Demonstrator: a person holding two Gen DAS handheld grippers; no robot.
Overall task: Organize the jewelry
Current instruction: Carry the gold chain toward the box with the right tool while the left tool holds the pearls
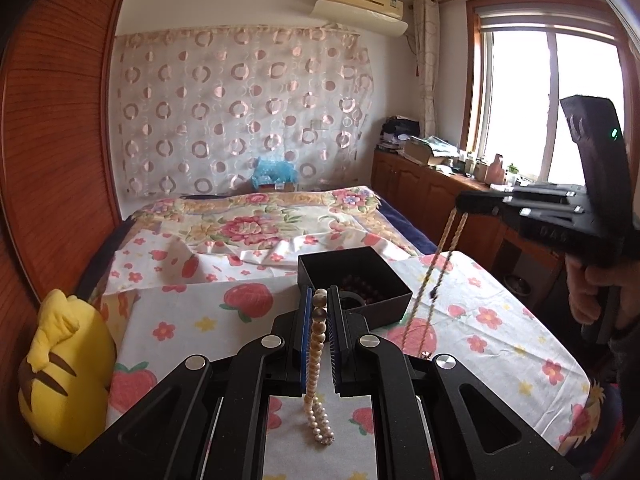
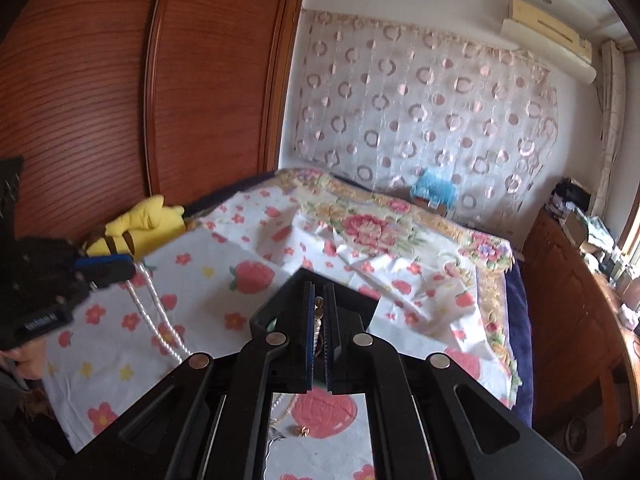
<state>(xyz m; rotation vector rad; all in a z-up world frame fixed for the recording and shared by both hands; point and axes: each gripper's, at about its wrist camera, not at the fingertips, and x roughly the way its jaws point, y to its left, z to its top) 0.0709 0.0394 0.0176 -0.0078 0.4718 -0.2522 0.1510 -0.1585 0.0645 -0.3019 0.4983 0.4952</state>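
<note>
My left gripper (image 1: pixel 319 300) is shut on a pearl necklace (image 1: pixel 316 360), which hangs down between the fingers to the strawberry-print cloth (image 1: pixel 224 320). My right gripper (image 2: pixel 319 294) is shut on a gold chain necklace (image 2: pixel 318 320); in the left wrist view it (image 1: pixel 464 206) is raised at the right with the gold chain (image 1: pixel 430 276) dangling to the cloth. A black open box (image 1: pixel 354 280) sits just beyond the left fingers with dark red beads (image 1: pixel 362 284) inside; it shows in the right wrist view (image 2: pixel 280 300) under the fingers. The left gripper (image 2: pixel 120 270) and pearls (image 2: pixel 160 316) show at left.
A yellow plush toy (image 1: pixel 66 368) lies at the bed's left edge by a wooden wardrobe (image 1: pixel 52 120). A floral blanket (image 1: pixel 256 220) covers the far bed. A cluttered wooden cabinet (image 1: pixel 432 184) stands at right under the window.
</note>
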